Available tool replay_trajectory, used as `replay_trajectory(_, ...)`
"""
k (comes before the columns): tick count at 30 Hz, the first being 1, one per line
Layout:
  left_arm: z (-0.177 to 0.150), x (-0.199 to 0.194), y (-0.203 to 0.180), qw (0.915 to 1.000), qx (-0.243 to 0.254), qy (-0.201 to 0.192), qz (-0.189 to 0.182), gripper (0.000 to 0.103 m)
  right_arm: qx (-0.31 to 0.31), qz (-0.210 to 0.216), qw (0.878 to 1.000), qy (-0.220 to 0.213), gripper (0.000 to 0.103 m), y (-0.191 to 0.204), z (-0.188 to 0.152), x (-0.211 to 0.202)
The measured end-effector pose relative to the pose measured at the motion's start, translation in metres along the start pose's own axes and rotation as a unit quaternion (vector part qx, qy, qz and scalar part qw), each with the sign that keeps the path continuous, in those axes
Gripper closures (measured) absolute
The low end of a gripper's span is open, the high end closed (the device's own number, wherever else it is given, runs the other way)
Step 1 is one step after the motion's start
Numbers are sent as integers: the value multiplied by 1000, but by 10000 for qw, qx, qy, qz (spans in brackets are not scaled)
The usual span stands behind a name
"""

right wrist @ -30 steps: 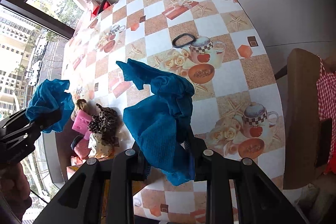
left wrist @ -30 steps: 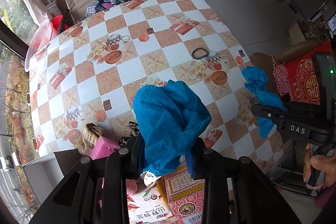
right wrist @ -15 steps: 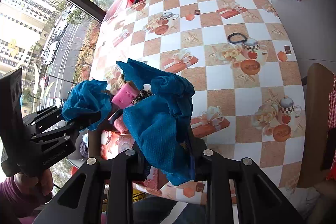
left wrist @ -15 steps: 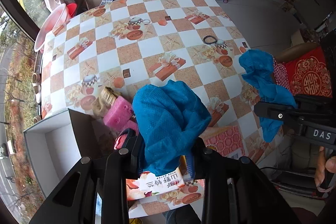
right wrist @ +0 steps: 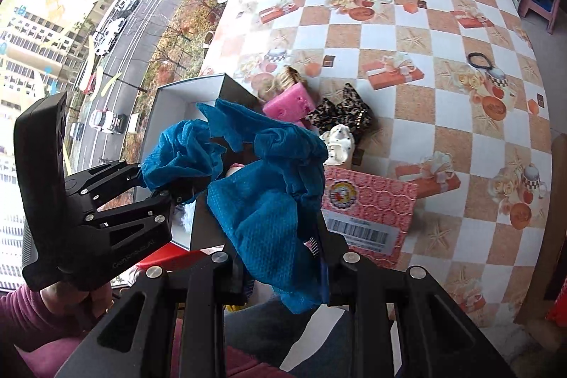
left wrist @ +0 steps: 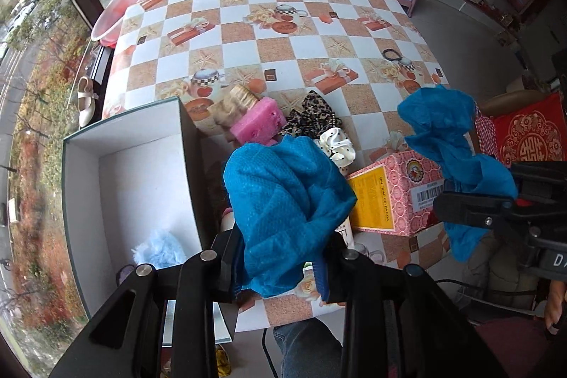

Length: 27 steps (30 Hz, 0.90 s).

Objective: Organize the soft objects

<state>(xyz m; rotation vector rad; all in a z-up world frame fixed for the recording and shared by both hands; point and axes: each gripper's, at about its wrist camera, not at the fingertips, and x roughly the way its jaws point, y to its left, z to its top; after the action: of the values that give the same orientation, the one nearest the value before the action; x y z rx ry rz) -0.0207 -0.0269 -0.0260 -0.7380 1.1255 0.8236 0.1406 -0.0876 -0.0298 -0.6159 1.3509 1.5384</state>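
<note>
My left gripper is shut on a bunched blue cloth and holds it above the table's near edge, beside the open white-lined box. My right gripper is shut on a second blue cloth. The right gripper also shows in the left wrist view at the right with its cloth. The left gripper shows in the right wrist view at the left, its cloth over the box. A light blue fluffy item lies in the box.
On the checkered tablecloth lie a pink sponge, a beige scrunchie, a leopard-print scrunchie, a white dotted scrunchie, a pink carton and a black hair tie. A red cushioned chair stands at the right.
Both grippers have pulled back and left with their blue cloths. The open box has come into view under the left gripper, and the two grippers are closer together.
</note>
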Motion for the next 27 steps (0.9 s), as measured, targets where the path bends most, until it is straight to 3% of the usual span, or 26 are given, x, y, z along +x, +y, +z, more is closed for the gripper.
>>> replay_trajectory(11, -35, -16, 62, 9951, -953, -241, 138, 69, -902, 4, 9952, 366, 75, 69, 10, 27)
replay_trajectory(27, -69, -23, 139, 9759, -2075, -462, 496, 69, -1761, 178, 9811, 777, 75, 144, 41, 68)
